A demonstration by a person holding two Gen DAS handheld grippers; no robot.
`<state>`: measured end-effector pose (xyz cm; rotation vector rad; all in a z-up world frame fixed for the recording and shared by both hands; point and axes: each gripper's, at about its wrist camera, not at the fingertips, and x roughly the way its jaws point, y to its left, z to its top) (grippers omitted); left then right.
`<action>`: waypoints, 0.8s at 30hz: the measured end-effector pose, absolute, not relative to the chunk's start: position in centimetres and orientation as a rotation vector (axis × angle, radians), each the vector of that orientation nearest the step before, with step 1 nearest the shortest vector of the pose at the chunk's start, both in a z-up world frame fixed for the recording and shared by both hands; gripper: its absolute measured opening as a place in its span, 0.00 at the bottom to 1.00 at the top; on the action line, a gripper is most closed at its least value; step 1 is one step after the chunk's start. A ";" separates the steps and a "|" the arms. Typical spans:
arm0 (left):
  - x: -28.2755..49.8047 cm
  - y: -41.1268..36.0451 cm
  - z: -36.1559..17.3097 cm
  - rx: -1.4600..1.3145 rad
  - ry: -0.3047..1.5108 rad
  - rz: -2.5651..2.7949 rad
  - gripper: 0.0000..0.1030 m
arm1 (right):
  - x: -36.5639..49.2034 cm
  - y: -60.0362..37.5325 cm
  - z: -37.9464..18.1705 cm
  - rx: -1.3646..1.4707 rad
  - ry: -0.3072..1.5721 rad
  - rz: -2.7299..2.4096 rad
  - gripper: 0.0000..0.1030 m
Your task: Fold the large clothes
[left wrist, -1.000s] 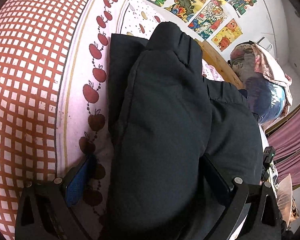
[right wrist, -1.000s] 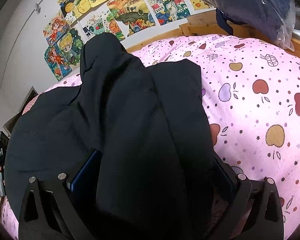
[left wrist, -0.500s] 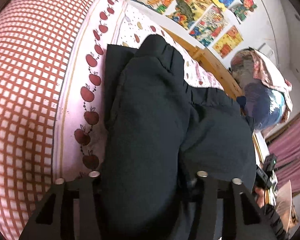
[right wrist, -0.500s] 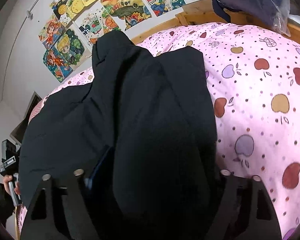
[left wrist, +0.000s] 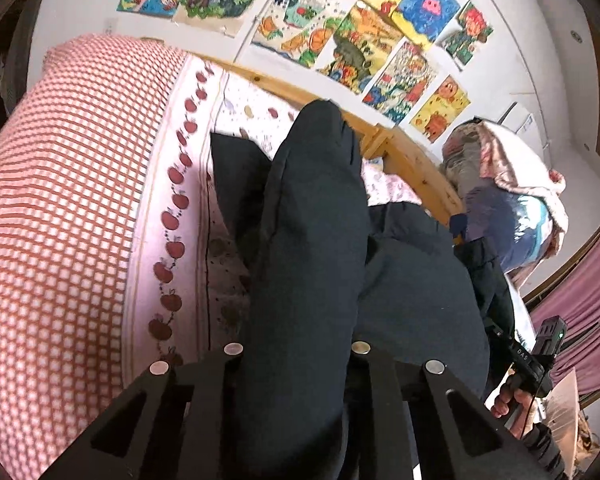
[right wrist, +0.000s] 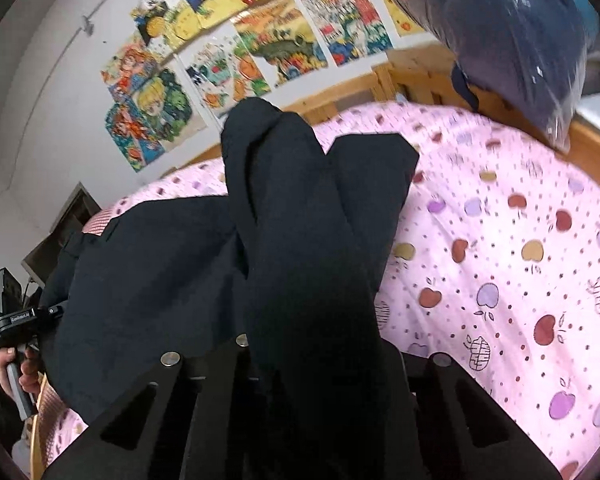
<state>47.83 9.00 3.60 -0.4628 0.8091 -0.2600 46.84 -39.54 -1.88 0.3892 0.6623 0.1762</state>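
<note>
Now both tools pinch puffy black jacket (left wrist: 312, 240) over apple-print bedsheet (right wrist: 500, 260).

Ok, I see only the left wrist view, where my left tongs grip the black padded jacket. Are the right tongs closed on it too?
Observer: Yes. The right tongs are shut on a raised fold of the black padded jacket.
Operator: And does the jacket's right side hang over the bed edge?
Observer: No. Its right edge lies on the pink apple-print sheet, apart from the wooden bed frame.
</note>
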 end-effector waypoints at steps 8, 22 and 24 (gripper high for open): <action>42.3 11.6 6.9 -0.460 0.770 -0.200 0.14 | 42.8 -37.5 2.7 0.318 0.607 0.263 0.15; 39.4 11.9 6.2 -0.322 0.763 -0.153 0.14 | 40.1 -35.8 1.3 0.335 0.616 0.255 0.16; 39.9 12.1 5.3 -0.300 0.789 -0.131 0.19 | 40.1 -36.2 0.4 0.329 0.635 0.234 0.19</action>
